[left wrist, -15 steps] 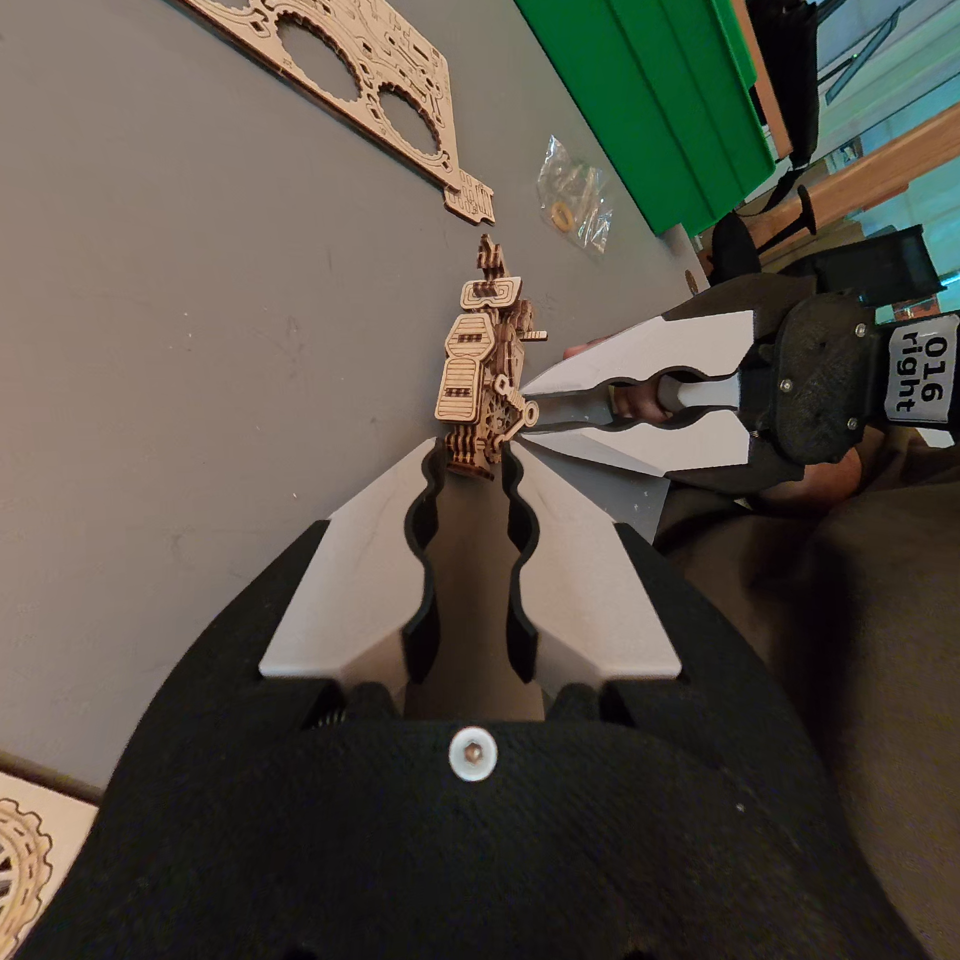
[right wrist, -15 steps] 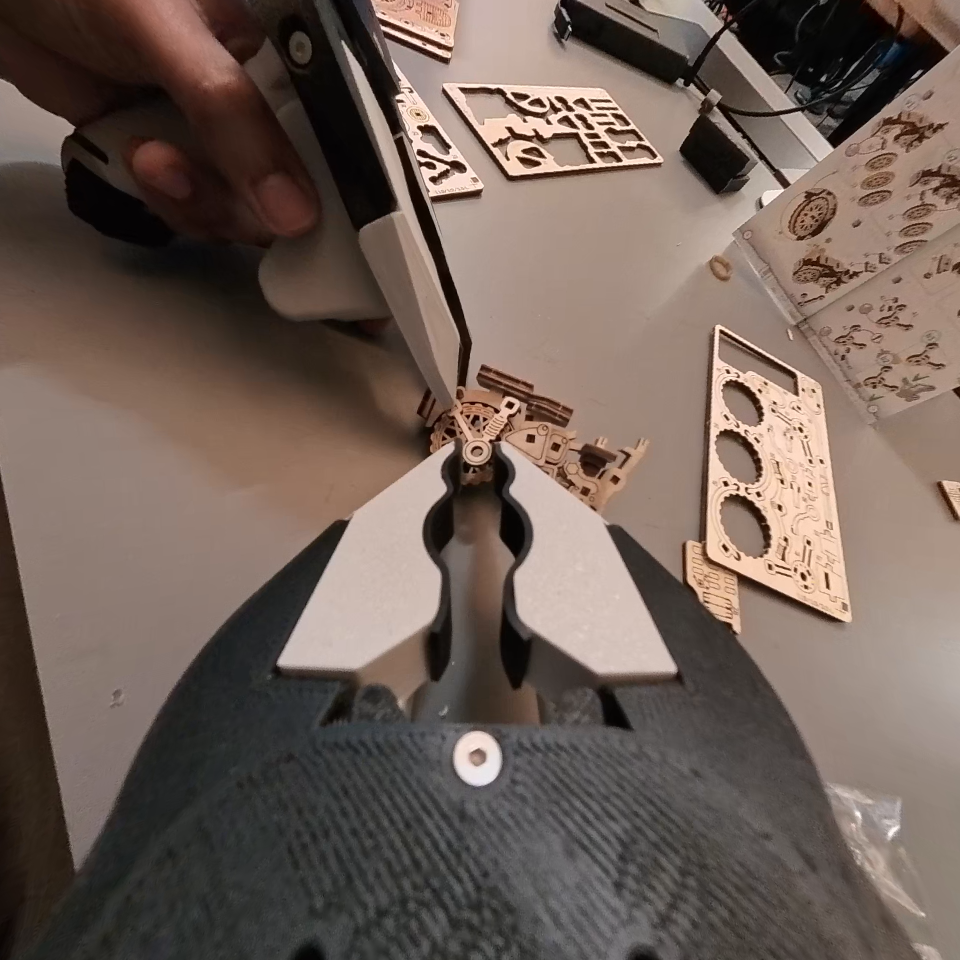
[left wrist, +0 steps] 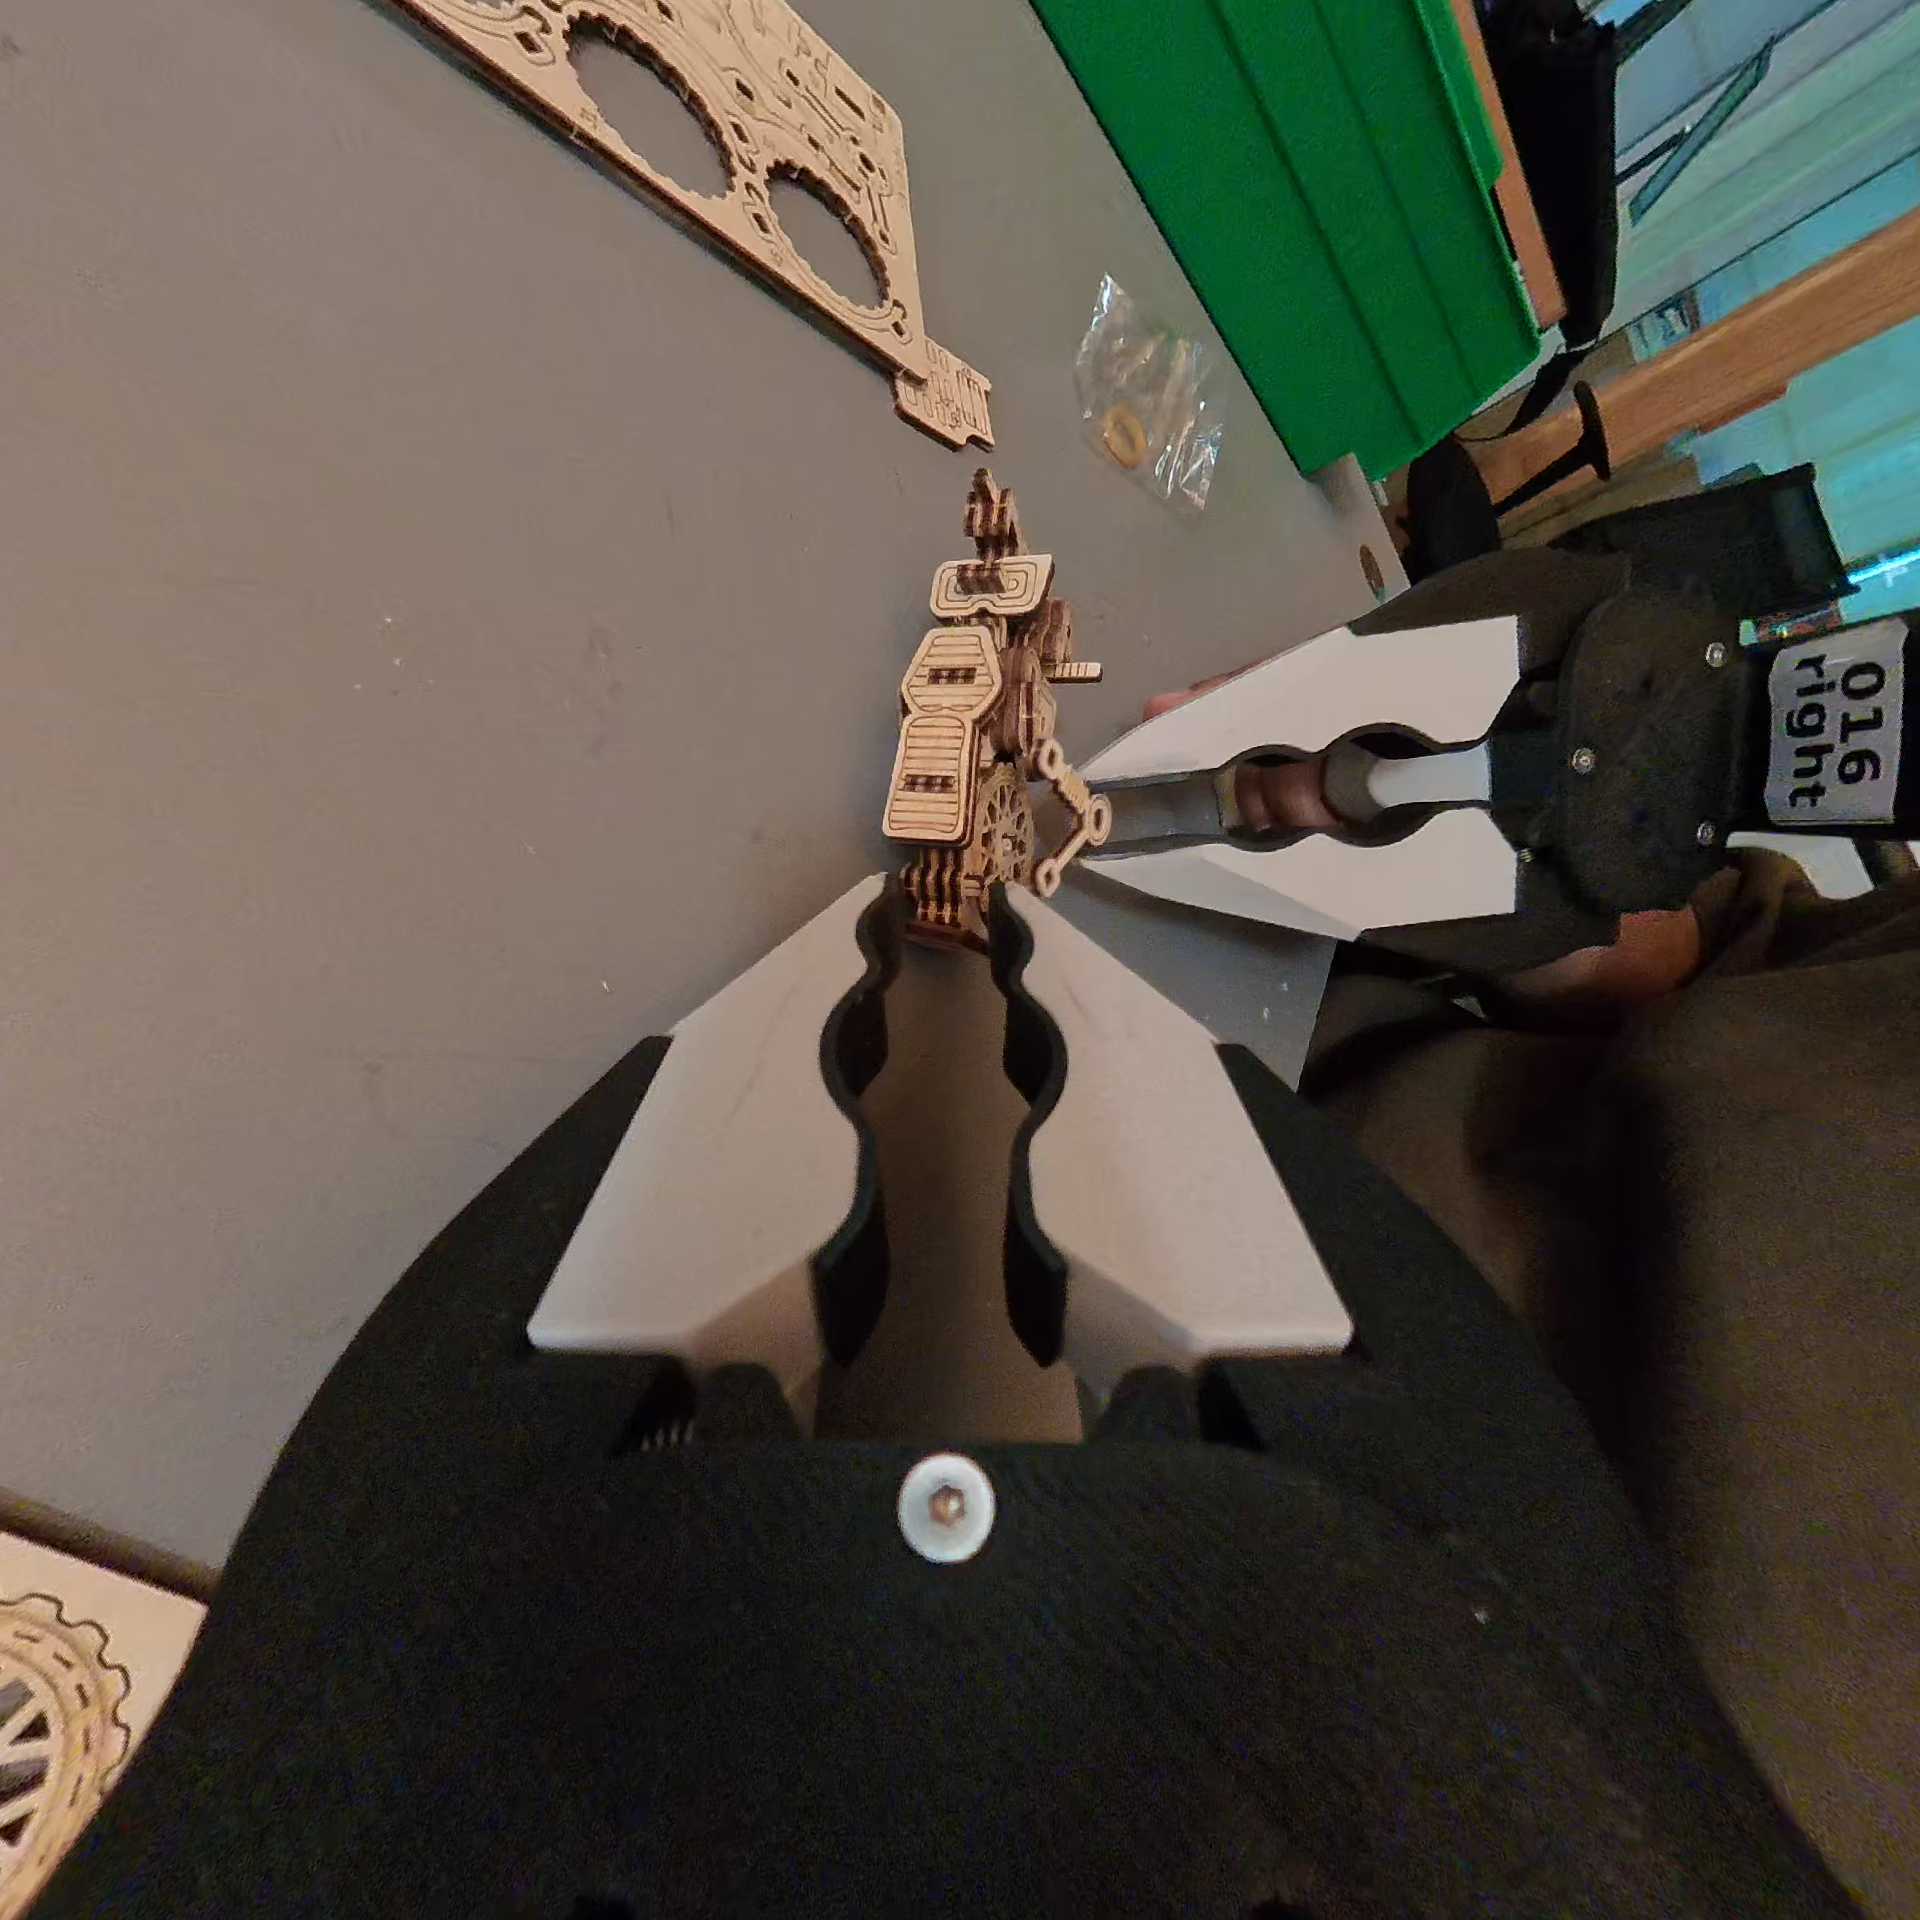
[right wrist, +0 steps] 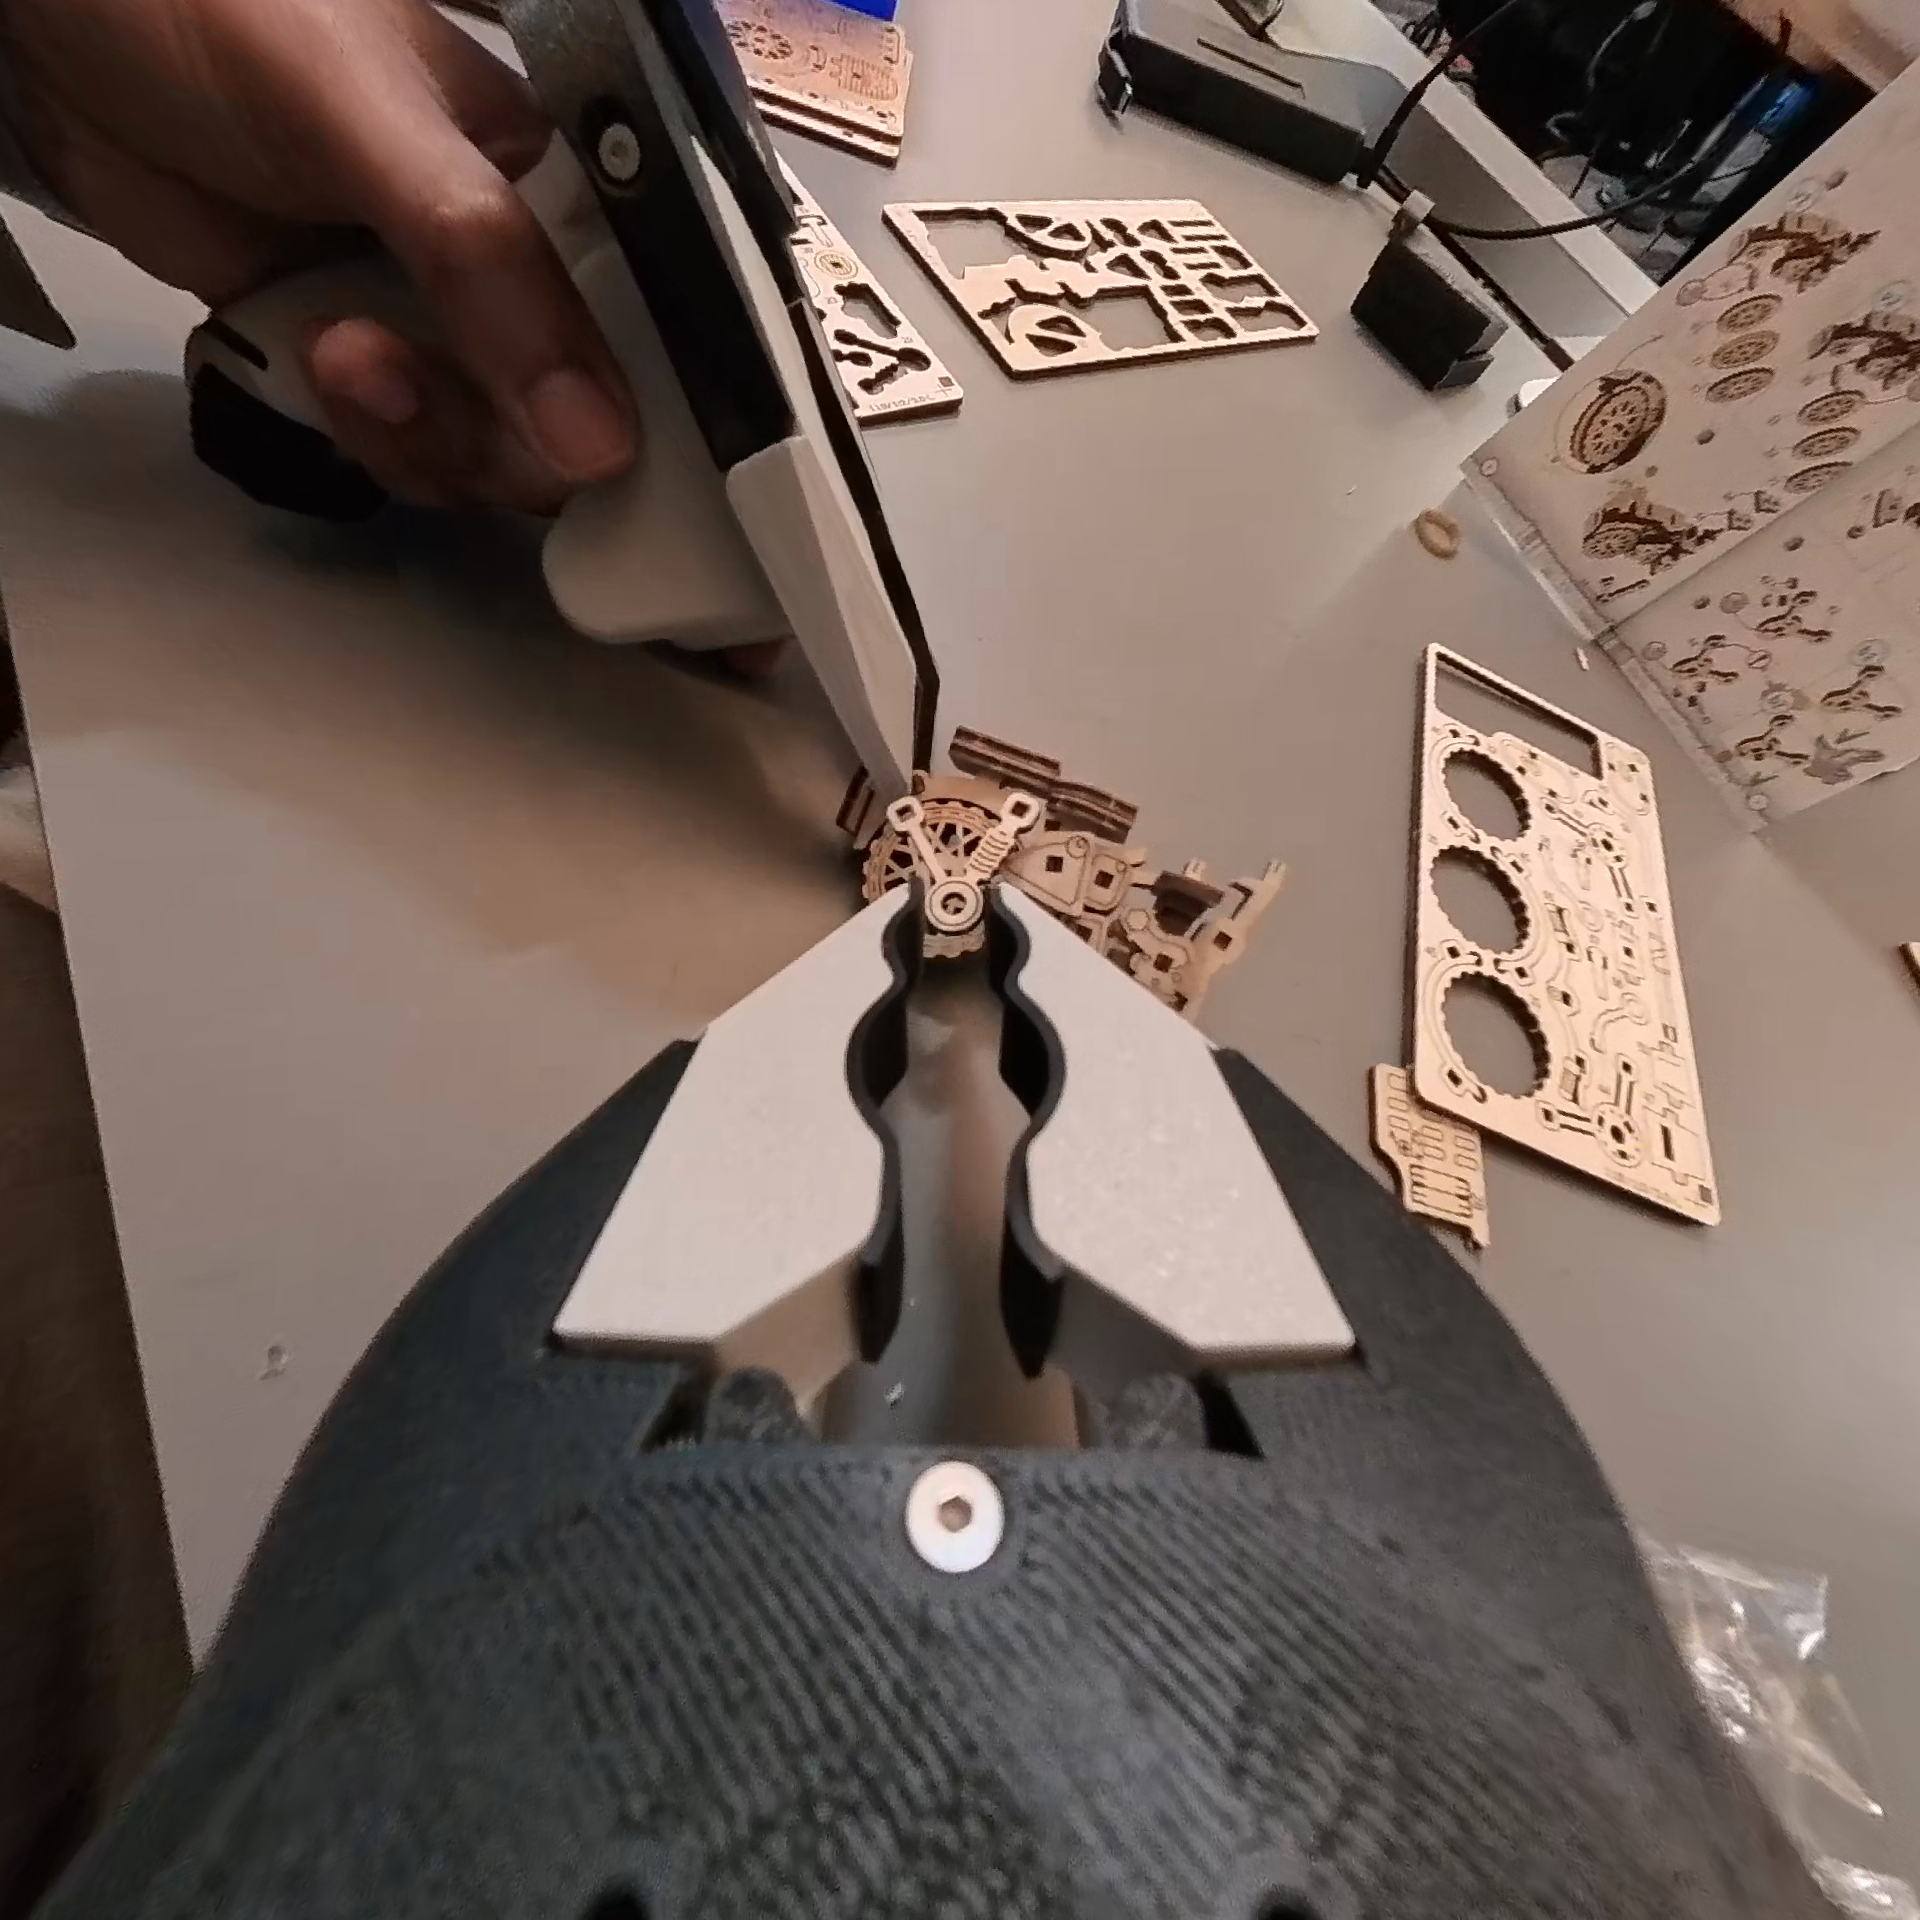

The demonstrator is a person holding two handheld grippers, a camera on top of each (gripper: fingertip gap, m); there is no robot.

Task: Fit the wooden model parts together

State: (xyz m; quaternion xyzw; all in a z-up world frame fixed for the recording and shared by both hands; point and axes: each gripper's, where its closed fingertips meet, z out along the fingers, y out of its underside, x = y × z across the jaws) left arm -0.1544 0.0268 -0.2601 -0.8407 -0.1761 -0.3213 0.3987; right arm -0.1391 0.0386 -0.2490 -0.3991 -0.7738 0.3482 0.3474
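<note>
A partly built wooden model (left wrist: 961,727) stands on the grey table (left wrist: 364,727); it also shows in the right wrist view (right wrist: 1091,883). My left gripper (left wrist: 940,914) is shut on the model's near end; in the right wrist view it (right wrist: 894,764) comes down from the upper left onto the model. My right gripper (right wrist: 951,920) is shut on the round hub of a small V-shaped wooden part (right wrist: 956,883). It holds that part against the model's toothed wheel (right wrist: 914,842). In the left wrist view the right gripper (left wrist: 1086,821) reaches in from the right with the part (left wrist: 1075,821).
A punched-out wooden sheet (right wrist: 1558,956) lies right of the model, with a small sheet piece (right wrist: 1429,1153) beside it. More sheets (right wrist: 1101,281) lie farther back, with an instruction sheet (right wrist: 1714,416) and a black device (right wrist: 1247,94). A plastic bag (left wrist: 1148,395) and a green bin (left wrist: 1299,187) lie beyond the model. My two grippers' fingertips are within a few centimetres of each other.
My right gripper and the V-shaped part have shifted slightly away from the model's side, so the toothed wheel shows more. My left gripper keeps its hold.
</note>
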